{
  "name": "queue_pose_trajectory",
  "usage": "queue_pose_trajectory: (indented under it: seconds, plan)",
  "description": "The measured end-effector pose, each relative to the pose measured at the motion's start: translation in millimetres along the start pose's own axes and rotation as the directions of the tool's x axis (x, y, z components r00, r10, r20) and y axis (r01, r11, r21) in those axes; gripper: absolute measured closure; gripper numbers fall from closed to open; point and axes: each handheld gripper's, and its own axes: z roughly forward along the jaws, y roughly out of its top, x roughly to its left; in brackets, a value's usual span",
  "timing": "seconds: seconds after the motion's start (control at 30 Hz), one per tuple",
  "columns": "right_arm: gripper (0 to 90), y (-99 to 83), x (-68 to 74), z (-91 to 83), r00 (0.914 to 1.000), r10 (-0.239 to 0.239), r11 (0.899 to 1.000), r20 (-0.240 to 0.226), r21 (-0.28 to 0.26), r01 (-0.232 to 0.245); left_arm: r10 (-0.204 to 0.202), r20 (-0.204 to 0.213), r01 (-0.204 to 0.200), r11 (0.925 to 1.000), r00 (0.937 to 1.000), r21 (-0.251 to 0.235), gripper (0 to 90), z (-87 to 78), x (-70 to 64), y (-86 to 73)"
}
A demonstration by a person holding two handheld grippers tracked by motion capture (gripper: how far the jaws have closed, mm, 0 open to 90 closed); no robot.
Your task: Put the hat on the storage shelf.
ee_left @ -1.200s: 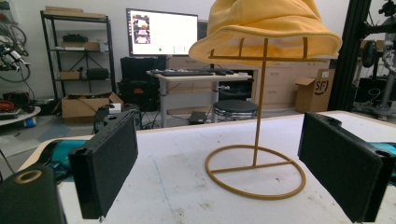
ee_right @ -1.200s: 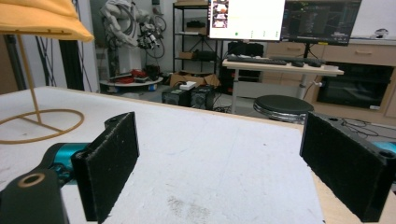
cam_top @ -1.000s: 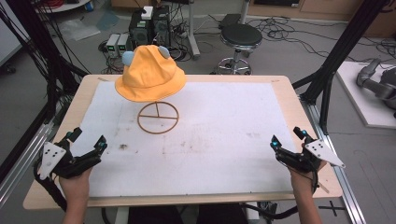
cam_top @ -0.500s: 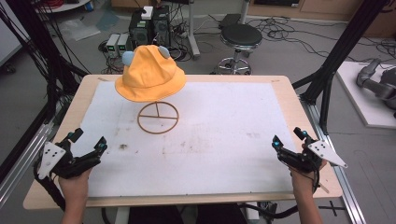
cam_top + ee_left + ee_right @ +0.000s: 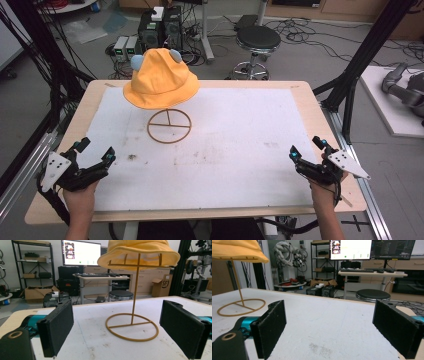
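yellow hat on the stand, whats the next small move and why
Probably advance the left gripper toward the yellow hat. It sits untouched on the wire stand at the table's far left, nearer that hand, and both grippers rest open and empty at the near edge.

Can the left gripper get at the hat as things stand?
Probably yes: the left gripper is open, and bare table lies between it and the hat on its stand.
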Motion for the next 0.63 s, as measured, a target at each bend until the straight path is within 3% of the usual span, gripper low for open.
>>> queue_pose_trajectory:
  seconds: [0.47, 0.63]
  plan:
    - [11.5, 0.4, 1.2, 0.2, 1.0000, 0.001, 1.000, -0.001, 0.007, -0.001, 0.001, 0.003, -0.001, 1.0000, 1.0000, 0.000, 12.4, 0.4, -0.3, 0.1]
    - [11.5, 0.5, 2.6, 1.5, 0.9995, -0.032, 0.999, -0.005, 0.010, 0.032, 0.002, -0.001, -0.002, 1.0000, 1.0000, 0.003, 12.4, 0.8, -0.2, -0.3]
